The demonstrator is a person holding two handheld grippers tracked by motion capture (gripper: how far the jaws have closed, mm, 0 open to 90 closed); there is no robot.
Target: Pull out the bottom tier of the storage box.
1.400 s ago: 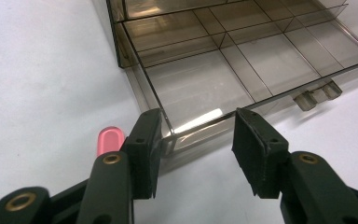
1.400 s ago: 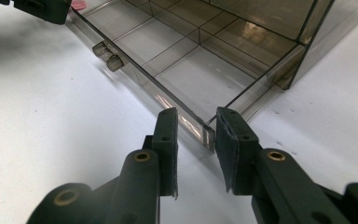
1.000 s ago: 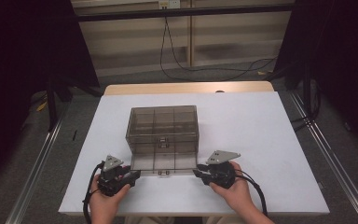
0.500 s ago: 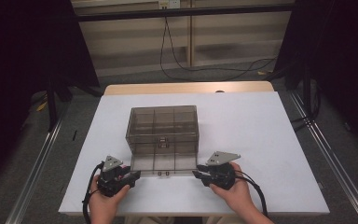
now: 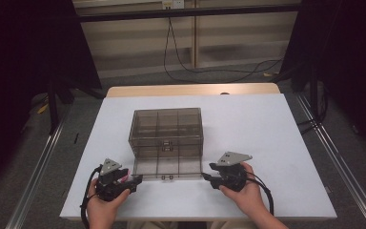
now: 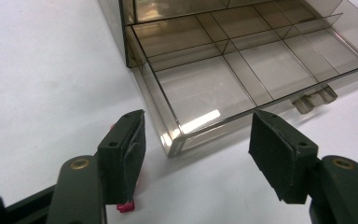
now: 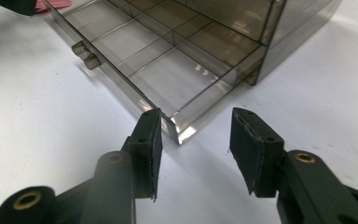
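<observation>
The drawer [image 5: 167, 168] stood pulled out of the smoky box [image 5: 167, 128]; left tongs [image 5: 134, 180] and right tongs [image 5: 206, 177], just opened wide, flanked its front corners, gripping nothing.

Drawer cabinet [image 5: 167, 131] at table [image 5: 267, 143] centre; its pulled-out drawer [image 5: 167, 168] at six o'clock, left gripper [image 5: 134, 180] at seven, right gripper [image 5: 205, 176] at five.

Lab recording bay — black curtains [image 5: 24, 57], white table [image 5: 267, 143], floor rails [image 5: 33, 176], trailing cables [image 5: 209, 71]

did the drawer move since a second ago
No. The drawer is pulled out as far as before; its front edge keeps the same gap to the table's near edge.
</observation>
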